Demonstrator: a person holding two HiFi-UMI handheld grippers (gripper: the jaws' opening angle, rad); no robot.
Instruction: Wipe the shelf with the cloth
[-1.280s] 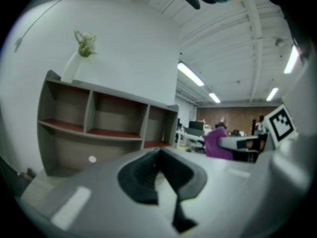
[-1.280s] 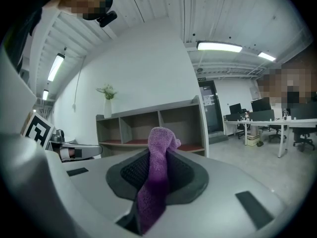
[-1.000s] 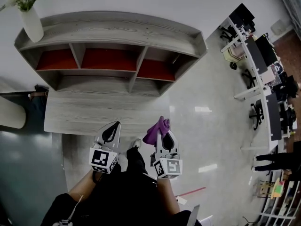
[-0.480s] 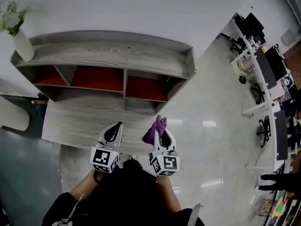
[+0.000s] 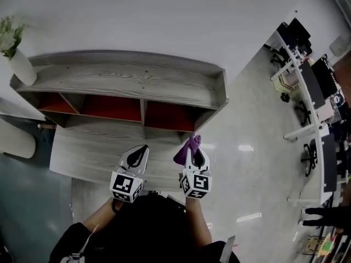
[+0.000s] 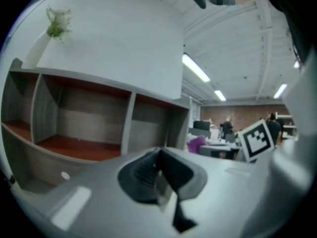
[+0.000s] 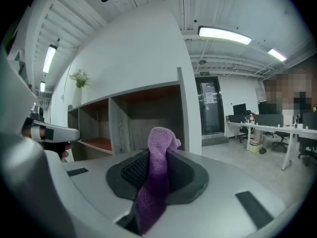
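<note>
My right gripper (image 5: 194, 154) is pinching the purple cloth (image 5: 182, 154), and my left gripper (image 5: 141, 150) is sitting closed and empty. A vase (image 5: 22, 69) is standing on the shelf (image 5: 126, 82) ahead.

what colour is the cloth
The cloth is purple, best seen in the right gripper view.

shelf (image 5: 126, 84): drawn nearer to the person.
cloth (image 5: 184, 153): carried farther forward by the right gripper (image 5: 193, 153), now near the shelf's right end.
</note>
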